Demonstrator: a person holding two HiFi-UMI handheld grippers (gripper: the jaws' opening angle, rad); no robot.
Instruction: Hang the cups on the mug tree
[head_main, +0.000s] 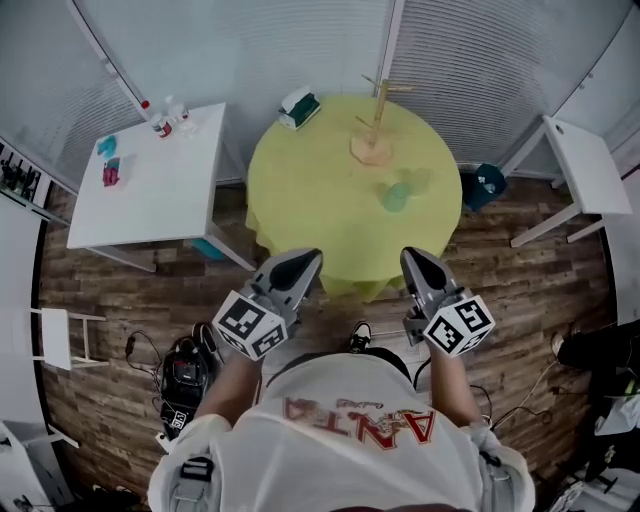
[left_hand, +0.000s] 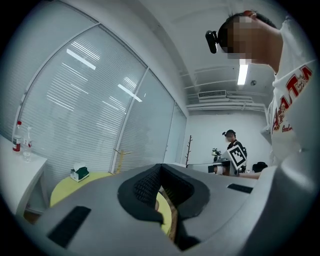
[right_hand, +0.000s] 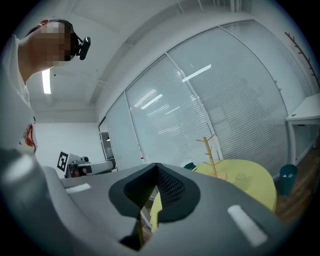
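A wooden mug tree stands bare at the far side of a round yellow-green table. A pale green cup sits on the cloth just in front of the tree, to its right. My left gripper and right gripper hover side by side at the table's near edge, both shut and empty, well short of the cup. The left gripper view shows the shut left gripper with the tree far off. Beyond the right gripper, that view shows the tree and the cup.
A green-and-white tissue box lies at the table's far left. A white side table with bottles stands left, another white table right, a teal bin between. A white stool and cabled gear sit on the wooden floor.
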